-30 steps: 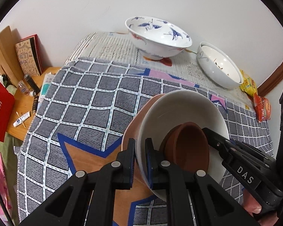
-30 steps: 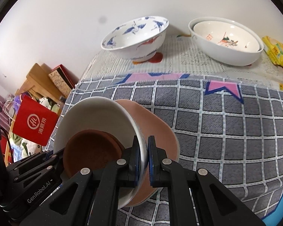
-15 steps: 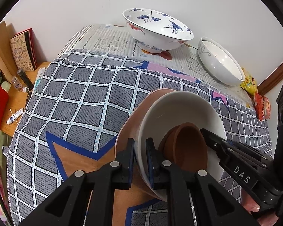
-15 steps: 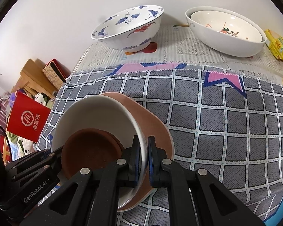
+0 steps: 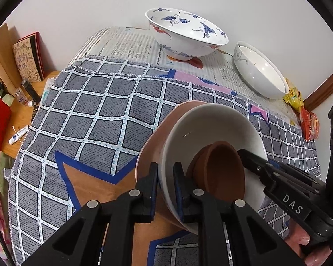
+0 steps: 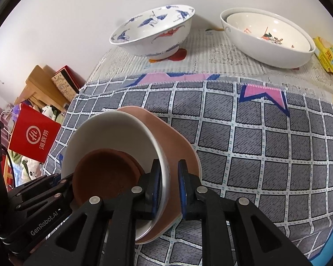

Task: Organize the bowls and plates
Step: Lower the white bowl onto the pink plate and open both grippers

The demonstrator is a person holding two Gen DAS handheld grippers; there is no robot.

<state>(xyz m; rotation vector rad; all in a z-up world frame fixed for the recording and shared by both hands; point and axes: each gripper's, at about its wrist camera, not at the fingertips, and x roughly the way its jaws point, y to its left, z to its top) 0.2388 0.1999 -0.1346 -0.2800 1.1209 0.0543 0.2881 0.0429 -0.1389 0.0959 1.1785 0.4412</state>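
While both jaws ease open, white bowl (image 5: 213, 130) rim between left gripper (image 5: 165, 188), right gripper (image 6: 169, 186) opposite

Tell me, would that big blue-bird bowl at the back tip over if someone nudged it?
Possibly. The blue-bird bowl flares wide from a narrow foot, so a push at the rim might rock it. It looks like glazed china, so probably slippery, fairly heavy and breakable. It sits on a lace cloth, which may grip slightly.

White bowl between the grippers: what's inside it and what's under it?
Inside the white bowl sits a small brown dish. Under it is a pink plate; only the plate's outer edge shows, the rest is covered. The bowl's floor beneath the dish is hidden.
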